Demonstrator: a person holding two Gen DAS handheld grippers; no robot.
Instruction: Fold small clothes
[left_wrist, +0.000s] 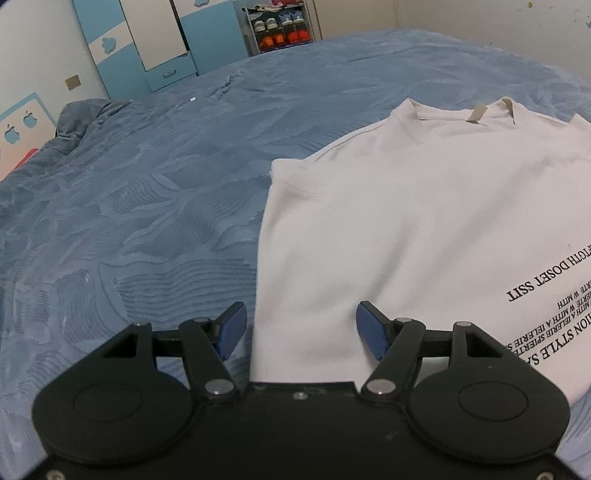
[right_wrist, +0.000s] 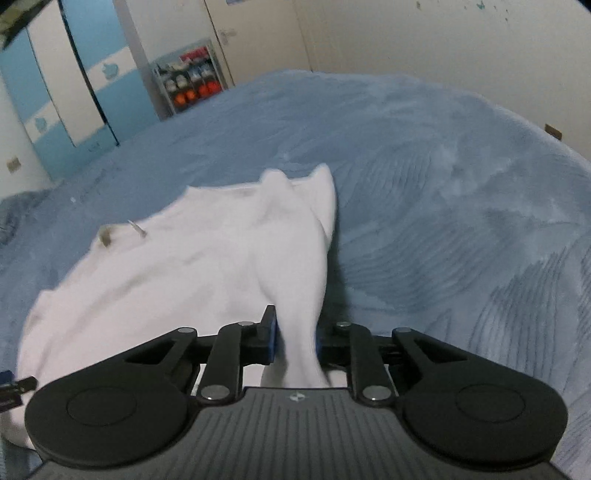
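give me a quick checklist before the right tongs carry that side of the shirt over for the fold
1. Right tongs shut on the white shirt: ok.
2. Left tongs open, straddling the shirt's left edge, gripping nothing: not ok if they should pin it.
3. Shirt's left half flat on the blue bedspread: ok.
4. Collar lying straight: ok.
5. Bed space right of the shirt clear: ok.
6. How many layers the right tongs hold: cannot tell.

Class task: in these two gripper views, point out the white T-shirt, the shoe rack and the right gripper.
white T-shirt (left_wrist: 406, 221): left wrist view, flat back panel.
shoe rack (left_wrist: 277, 27): left wrist view, middle shelves.
right gripper (right_wrist: 295, 338): right wrist view, between fingertips pinching the shirt.
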